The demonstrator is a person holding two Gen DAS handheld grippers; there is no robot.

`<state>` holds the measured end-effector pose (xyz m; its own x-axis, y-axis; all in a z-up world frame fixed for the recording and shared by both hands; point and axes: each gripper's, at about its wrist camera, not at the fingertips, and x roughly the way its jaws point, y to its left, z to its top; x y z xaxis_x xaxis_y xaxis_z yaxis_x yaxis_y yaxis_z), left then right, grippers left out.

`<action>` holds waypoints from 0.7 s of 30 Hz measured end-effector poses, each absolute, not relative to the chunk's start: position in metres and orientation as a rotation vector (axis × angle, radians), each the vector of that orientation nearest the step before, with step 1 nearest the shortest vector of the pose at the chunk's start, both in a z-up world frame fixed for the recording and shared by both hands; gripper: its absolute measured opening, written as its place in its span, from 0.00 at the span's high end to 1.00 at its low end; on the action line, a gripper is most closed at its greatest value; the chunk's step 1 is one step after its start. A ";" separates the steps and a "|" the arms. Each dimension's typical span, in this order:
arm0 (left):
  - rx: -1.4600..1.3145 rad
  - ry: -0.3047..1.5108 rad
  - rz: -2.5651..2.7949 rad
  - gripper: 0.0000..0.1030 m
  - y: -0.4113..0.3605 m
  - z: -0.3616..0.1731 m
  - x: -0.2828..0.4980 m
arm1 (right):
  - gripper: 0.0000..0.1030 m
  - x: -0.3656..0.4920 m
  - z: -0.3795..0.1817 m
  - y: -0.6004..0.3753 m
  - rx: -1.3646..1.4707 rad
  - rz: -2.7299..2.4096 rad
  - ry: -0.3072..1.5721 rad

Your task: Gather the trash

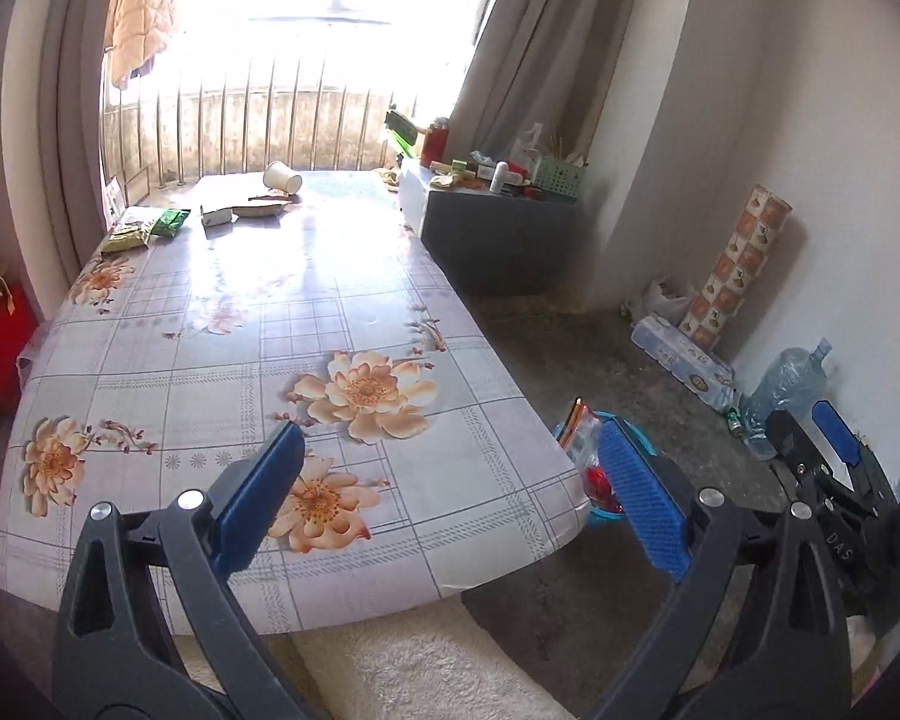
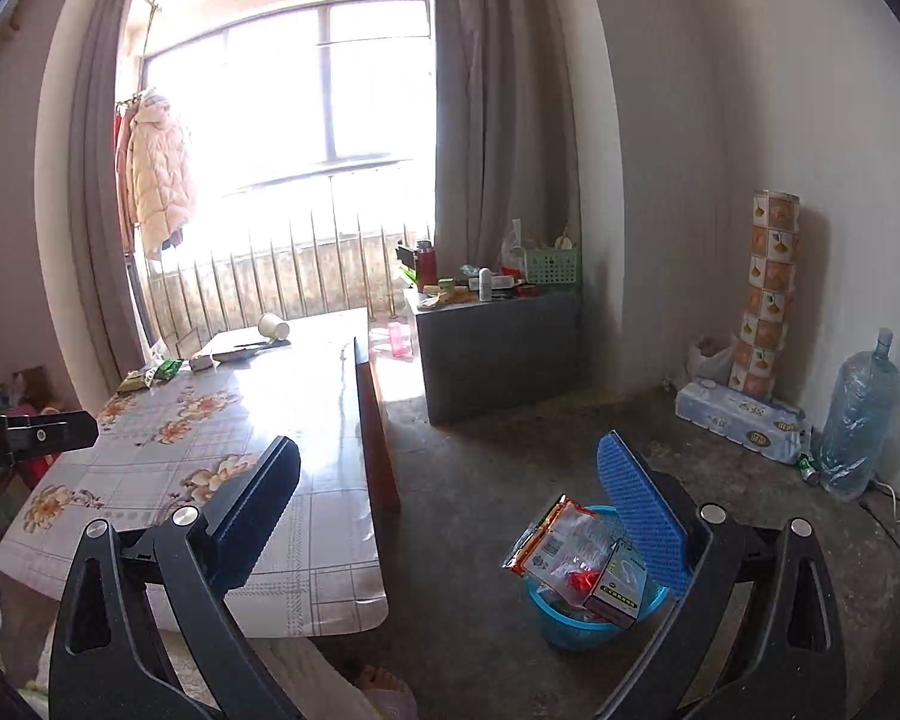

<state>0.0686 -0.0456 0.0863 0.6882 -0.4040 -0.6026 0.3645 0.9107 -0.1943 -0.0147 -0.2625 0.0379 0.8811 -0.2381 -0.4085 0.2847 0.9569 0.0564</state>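
Still, trash sat at the table's (image 1: 222, 372) far edge: green wrappers (image 1: 144, 229) by the left corner, small box (image 1: 216, 215), tipped paper cup (image 1: 282, 176). All looked light, crushable; pinch wrappers mid-body, cup at rim. Left gripper (image 1: 450, 498) and right gripper (image 2: 450, 528) gaped wide, empty.

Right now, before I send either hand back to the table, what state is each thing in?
left gripper: open, holding nothing
right gripper: open, holding nothing
blue bin: upright on the floor, wrappers and a box sticking out
paper cup: tipped on its side, far end of the table
green packets: lying flat on the table
small white box: lying on the table
water jug: upright by the wall
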 end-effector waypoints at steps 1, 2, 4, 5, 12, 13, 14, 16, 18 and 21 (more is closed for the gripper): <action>-0.064 0.682 -0.419 0.08 -0.042 0.086 0.066 | 0.06 -0.012 0.036 -0.254 0.113 -0.259 0.430; -0.062 0.677 -0.413 0.08 -0.039 0.084 0.064 | 0.06 -0.010 0.034 -0.246 0.112 -0.248 0.452; -0.048 0.678 -0.400 0.08 -0.033 0.080 0.062 | 0.06 -0.005 0.027 -0.234 0.112 -0.239 0.499; -0.035 0.684 -0.385 0.08 -0.032 0.078 0.061 | 0.06 -0.003 0.023 -0.229 0.112 -0.243 0.521; 0.028 0.768 -0.287 0.08 -0.031 0.045 0.054 | 0.06 0.007 -0.013 -0.206 0.093 -0.217 0.737; 0.052 0.792 -0.287 0.08 -0.034 0.039 0.053 | 0.06 0.008 -0.018 -0.203 0.070 -0.220 0.769; 0.078 0.818 -0.287 0.08 -0.037 0.032 0.053 | 0.06 0.008 -0.023 -0.201 0.058 -0.222 0.802; 0.109 0.875 -0.267 0.08 -0.041 0.018 0.053 | 0.06 0.007 -0.032 -0.202 0.069 -0.246 0.849; 0.110 0.916 -0.256 0.08 -0.040 0.007 0.052 | 0.06 0.005 -0.037 -0.204 0.085 -0.258 0.874; 0.122 0.964 -0.211 0.08 -0.036 -0.005 0.052 | 0.06 0.005 -0.043 -0.209 0.102 -0.282 0.900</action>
